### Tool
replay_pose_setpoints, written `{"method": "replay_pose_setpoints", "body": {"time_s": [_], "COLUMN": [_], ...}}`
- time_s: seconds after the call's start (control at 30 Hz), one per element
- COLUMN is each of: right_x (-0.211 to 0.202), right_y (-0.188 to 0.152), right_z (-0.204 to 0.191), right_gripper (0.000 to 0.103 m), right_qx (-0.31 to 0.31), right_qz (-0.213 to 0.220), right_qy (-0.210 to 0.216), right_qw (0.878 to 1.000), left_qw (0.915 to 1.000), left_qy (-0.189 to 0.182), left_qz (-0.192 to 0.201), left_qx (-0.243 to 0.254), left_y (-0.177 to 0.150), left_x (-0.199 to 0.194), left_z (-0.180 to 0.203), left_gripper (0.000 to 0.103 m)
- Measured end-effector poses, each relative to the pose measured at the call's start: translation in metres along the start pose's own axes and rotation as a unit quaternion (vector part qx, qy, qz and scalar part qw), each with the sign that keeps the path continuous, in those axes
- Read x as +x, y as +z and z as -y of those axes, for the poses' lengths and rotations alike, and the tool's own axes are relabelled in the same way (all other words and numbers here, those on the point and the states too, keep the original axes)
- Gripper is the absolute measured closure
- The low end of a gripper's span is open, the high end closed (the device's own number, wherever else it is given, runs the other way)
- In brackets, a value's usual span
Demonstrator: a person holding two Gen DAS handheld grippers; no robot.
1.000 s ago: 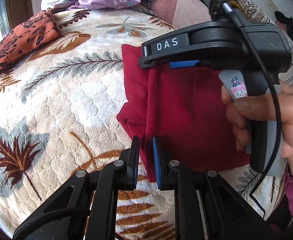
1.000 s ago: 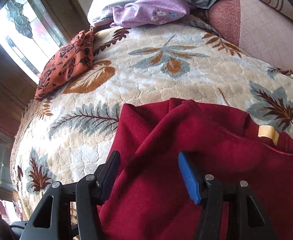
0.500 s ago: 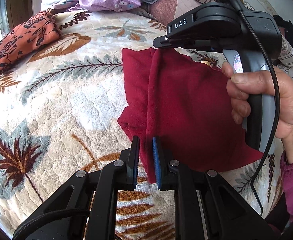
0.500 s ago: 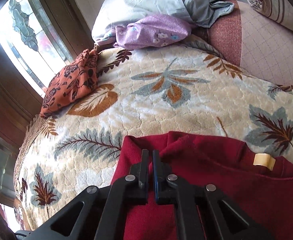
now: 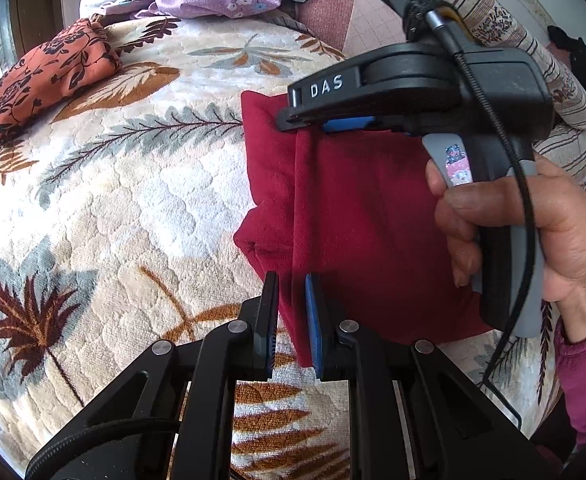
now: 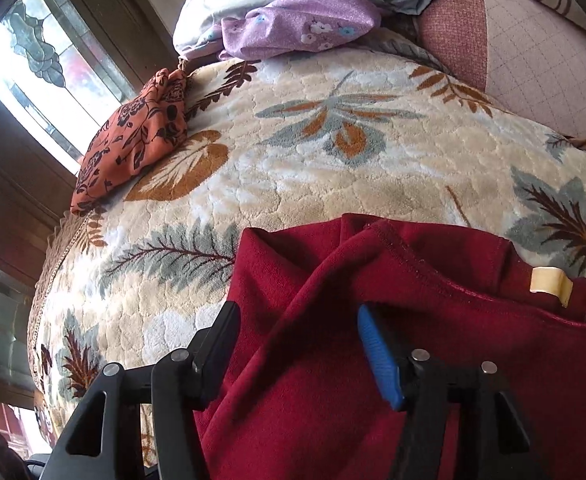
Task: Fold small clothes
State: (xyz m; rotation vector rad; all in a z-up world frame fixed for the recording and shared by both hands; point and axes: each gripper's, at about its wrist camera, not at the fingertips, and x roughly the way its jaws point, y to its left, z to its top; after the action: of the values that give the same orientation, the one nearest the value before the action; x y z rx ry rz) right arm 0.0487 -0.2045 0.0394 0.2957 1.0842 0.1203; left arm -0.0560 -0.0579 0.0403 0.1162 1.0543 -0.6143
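- Bed (image 5: 125, 216) under a leaf-patterned plush blanket (image 6: 333, 168) carries everything. We judge the pile grips cloth, so dragging a flap across it could pull the layer beneath out of line.
- Red garment (image 5: 357, 216) lies flat toward the bed's near right side, already doubled over along its left margin, with a raised ridge running from near edge to far edge. Hem stitching and a pale label (image 6: 549, 284) show at its far edge in the right wrist view.
- Risk one: the ridge is loose, not pressed. If either end lets go early, the fold may spring back or skew.
- Left gripper (image 5: 292, 316): jaws nearly closed on the near end of the ridge, a narrow gap remaining with the cloth between them. We cannot tell how firmly it bites; a thin pinch on thick fleece could slip out.
- Right gripper (image 6: 299, 344): jaws wide apart, straddling the far end of the ridge, holding nothing. If they close too shallow they take only the top layer; too deep, they may snag the blanket too.
- Orange floral cloth (image 5: 45, 80) sits at the bed's far left corner, a purple cloth (image 6: 297, 24) at the far edge; both well apart, no interference expected.
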Motion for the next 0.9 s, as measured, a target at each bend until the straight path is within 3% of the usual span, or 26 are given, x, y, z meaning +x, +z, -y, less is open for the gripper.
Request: {"method": "replay_pose_setpoints", "body": {"time_s": [0.07, 0.2, 0.27, 0.37, 0.43, 0.53, 0.6, 0.63, 0.67, 0.77, 0.9], "right_x": [0.007, -0.008, -0.009, 0.012, 0.007, -0.011, -0.019, -0.022, -0.025, -0.027, -0.021], "right_y": [0.0, 0.01, 0.016, 0.014, 0.01, 0.008, 0.007, 0.005, 0.003, -0.002, -0.007], "right_z": [-0.003, -0.003, -0.001, -0.001, 0.002, 0.003, -0.002, -0.005, -0.007, -0.012, -0.009], "right_gripper": [0.085, 0.102, 0.102, 0.102, 0.102, 0.094, 0.067, 0.043, 0.036, 0.036, 0.036], "right_qx": [-0.011, -0.011, -0.007, -0.004, 0.015, 0.032, 0.022, 0.016, 0.009, -0.006, 0.015], "right_qz": [0.005, 0.038, 0.046, 0.016, 0.024, 0.03, 0.027, 0.027, 0.031, 0.026, 0.011], "right_qy": [-0.017, 0.003, 0.007, -0.007, 0.013, 0.031, 0.019, 0.013, 0.009, -0.001, 0.017], "right_qw": [1.0, 0.999, 0.999, 1.0, 1.0, 0.999, 0.999, 0.999, 0.999, 1.0, 1.0], "left_qw": [1.0, 1.0, 1.0, 0.9999, 0.9999, 0.9998, 0.9998, 0.9998, 0.9998, 0.9997, 0.9995], "left_qy": [-0.002, 0.004, 0.004, 0.01, 0.012, 0.015, 0.017, 0.016, 0.016, 0.018, 0.021], "left_qz": [0.001, 0.005, 0.002, 0.004, 0.006, 0.004, 0.002, 0.001, 0.0, 0.0, -0.001], "left_qx": [-0.003, 0.0, -0.003, -0.006, -0.007, -0.011, -0.013, -0.014, -0.016, -0.017, -0.025], "left_y": [0.001, 0.003, 0.004, 0.005, 0.005, 0.004, 0.004, 0.004, 0.004, 0.004, 0.004], "left_x": [-0.001, -0.002, 0.001, 0.001, -0.001, 0.0, 0.001, 0.001, 0.001, 0.002, 0.002], "left_z": [-0.002, -0.003, -0.004, -0.005, -0.007, -0.009, -0.009, -0.009, -0.009, -0.009, -0.012], "left_gripper": [0.09, 0.09, 0.09, 0.09, 0.09, 0.09, 0.09, 0.09, 0.09, 0.09, 0.09]}}
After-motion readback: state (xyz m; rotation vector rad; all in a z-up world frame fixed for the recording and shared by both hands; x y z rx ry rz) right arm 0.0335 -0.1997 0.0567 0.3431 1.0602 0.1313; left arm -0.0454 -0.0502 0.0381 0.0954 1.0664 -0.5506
